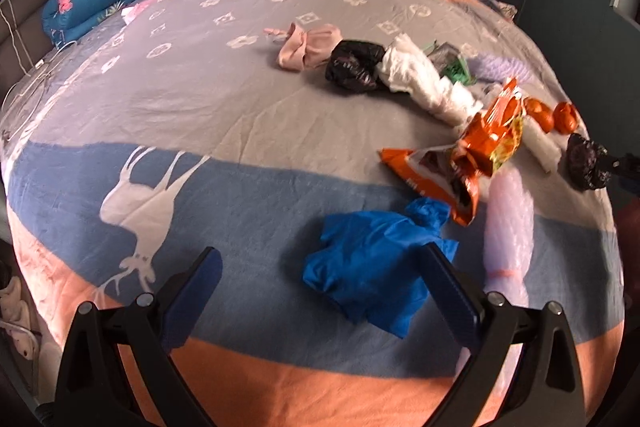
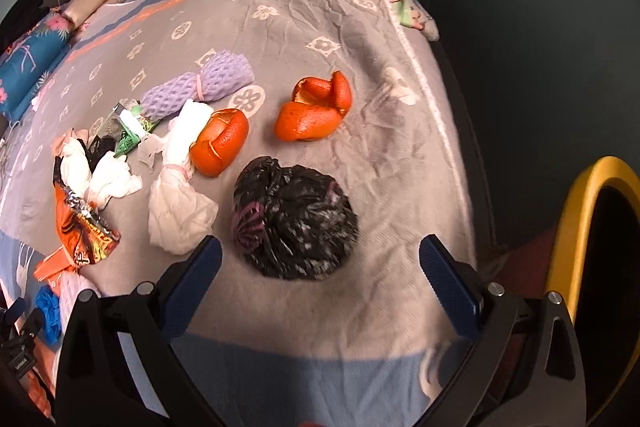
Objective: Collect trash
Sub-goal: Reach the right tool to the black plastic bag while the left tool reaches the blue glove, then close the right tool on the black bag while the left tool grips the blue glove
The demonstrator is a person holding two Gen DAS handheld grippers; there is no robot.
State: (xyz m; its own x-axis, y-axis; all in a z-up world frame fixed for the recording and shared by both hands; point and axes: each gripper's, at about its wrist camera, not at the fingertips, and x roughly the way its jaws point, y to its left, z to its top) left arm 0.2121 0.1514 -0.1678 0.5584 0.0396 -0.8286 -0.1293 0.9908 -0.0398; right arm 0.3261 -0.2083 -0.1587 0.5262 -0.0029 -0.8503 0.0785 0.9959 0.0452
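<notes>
Left hand-held gripper [image 1: 320, 267], released, jaws wide, over crumpled blue bag [image 1: 372, 267] on bed blanket [image 1: 200, 115]. Right hand-held gripper [image 2: 320, 259], likewise released, over knotted black bag [image 2: 294, 221]. Orange peels [image 2: 312, 111], white wads [image 2: 180, 215], orange snack wrapper [image 1: 456, 163] strewn nearby. Yellow-rimmed bin [image 2: 580, 203] beside bed.

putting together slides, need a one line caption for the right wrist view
Open right tool poised over a crumpled black bag on the bed, orange peels beyond and a yellow-rimmed bin alongside.
</notes>
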